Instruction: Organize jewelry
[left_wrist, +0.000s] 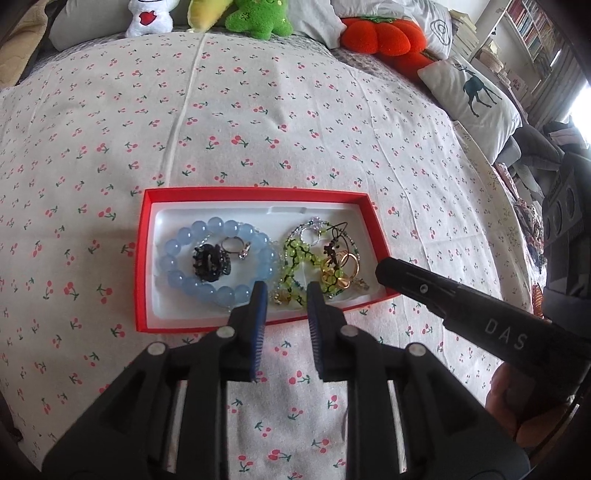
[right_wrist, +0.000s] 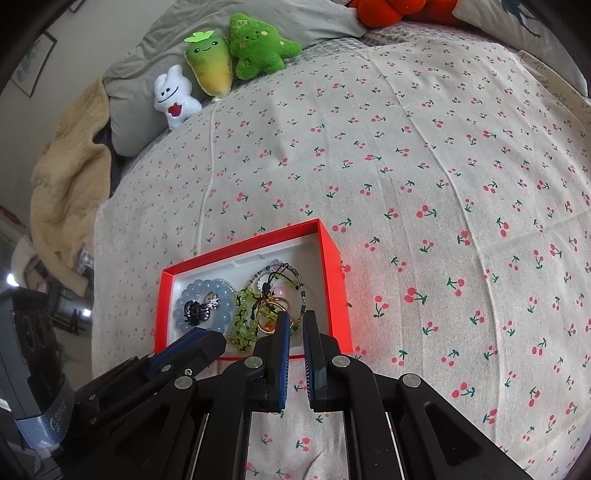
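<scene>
A red box (left_wrist: 142, 258) with a white liner lies on the cherry-print bedspread and holds the jewelry. Inside are a pale blue bead bracelet (left_wrist: 173, 278), a black claw clip (left_wrist: 210, 263), a silver ring (left_wrist: 236, 246), a green bead bracelet (left_wrist: 291, 258) and gold rings (left_wrist: 349, 264). My left gripper (left_wrist: 283, 295) is open and empty over the box's near edge. My right gripper (right_wrist: 296, 323) is open by a narrow gap, empty, over the box's (right_wrist: 334, 266) right end above the gold rings (right_wrist: 275, 304). The right gripper's finger (left_wrist: 413, 286) reaches in from the right.
Plush toys (right_wrist: 214, 70) and grey pillows line the far edge of the bed. An orange plush (left_wrist: 380, 37) and a deer-print cushion (left_wrist: 476, 99) lie at the far right. A beige blanket (right_wrist: 66, 184) hangs at the left. Bedspread (left_wrist: 280, 110) stretches beyond the box.
</scene>
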